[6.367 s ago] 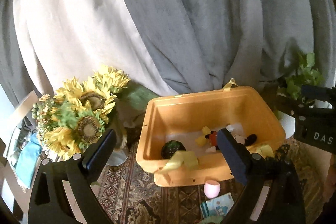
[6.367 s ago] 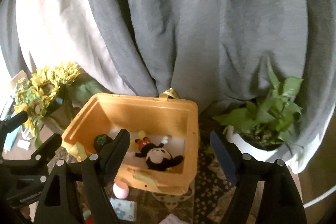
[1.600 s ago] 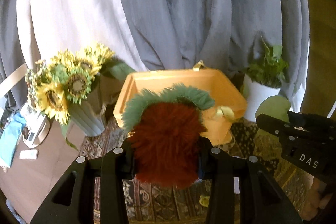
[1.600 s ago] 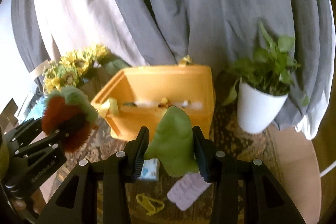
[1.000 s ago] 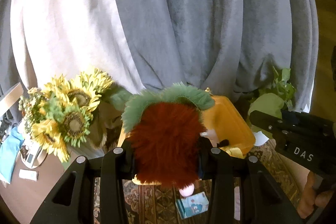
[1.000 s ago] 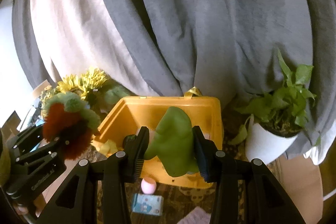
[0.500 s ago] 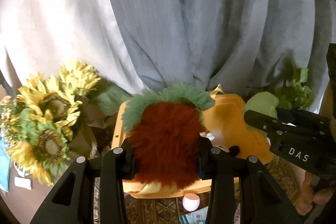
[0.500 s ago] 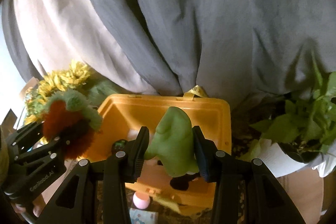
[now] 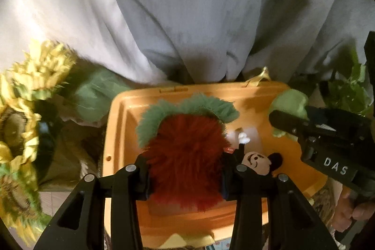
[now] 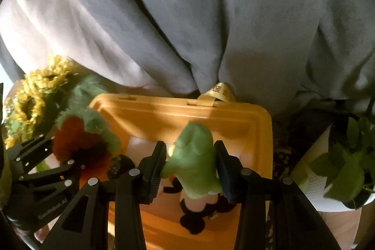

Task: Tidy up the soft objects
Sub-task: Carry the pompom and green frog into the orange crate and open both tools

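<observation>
- Presently, red furry toy (image 9: 185, 161): fluffy, with a green fringe along its top; clamped between the fingers of the left gripper (image 9: 185, 176), which are closed in on its sides; held above the left half of the orange bin (image 9: 117, 123), not yet let go.
- Green soft toy (image 10: 194, 158): smooth, pale green; pinched between the fingers of the right gripper (image 10: 191, 170), closed on it at mid-body; held above the right half of the same bin, not yet let go.
- Mouse plush (image 9: 256, 162): black ears, pale face; already lying on the bin floor, toward the near right, below the green toy.
- Dark round item (image 10: 120, 169): lying in the bin toward its left; too shadowed to identify.
- Orange bin: open-topped plastic box with a yellow ribbon tag (image 10: 220, 91) on its far rim; standing near the grey curtain (image 10: 211, 15).
- Progress, as judged: at least two items are stored and two more are carried over the opening; what is left is to lower and release both. Whether more loose toys wait outside the bin cannot be told from here.
- Surroundings: sunflower bunch (image 9: 21, 114) just left of the bin; potted green plant (image 10: 346, 165) to its right; neither belongs to the sorting.
</observation>
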The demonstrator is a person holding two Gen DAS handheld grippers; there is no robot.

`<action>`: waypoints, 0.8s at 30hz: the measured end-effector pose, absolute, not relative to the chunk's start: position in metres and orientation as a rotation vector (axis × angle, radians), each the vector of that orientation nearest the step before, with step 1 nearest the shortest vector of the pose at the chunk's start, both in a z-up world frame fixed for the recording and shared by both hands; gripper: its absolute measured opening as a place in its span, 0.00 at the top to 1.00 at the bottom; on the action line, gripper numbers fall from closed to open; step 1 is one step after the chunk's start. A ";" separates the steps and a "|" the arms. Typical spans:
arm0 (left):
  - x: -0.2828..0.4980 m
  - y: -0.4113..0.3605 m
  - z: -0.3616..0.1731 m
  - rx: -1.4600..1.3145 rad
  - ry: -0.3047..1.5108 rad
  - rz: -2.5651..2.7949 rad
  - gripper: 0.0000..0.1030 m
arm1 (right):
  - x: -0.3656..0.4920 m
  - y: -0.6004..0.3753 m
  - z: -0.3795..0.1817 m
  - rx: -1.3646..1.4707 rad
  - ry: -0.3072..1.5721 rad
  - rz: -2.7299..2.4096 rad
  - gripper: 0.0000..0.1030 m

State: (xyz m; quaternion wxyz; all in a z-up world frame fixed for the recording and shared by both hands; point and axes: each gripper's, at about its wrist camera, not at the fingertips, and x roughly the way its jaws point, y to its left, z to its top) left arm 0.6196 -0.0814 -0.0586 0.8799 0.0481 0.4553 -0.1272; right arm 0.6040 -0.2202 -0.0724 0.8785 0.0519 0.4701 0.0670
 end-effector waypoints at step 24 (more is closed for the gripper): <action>0.595 -0.086 -0.048 0.124 0.912 -0.218 0.26 | 0.583 -0.230 -0.051 0.104 0.931 0.056 0.46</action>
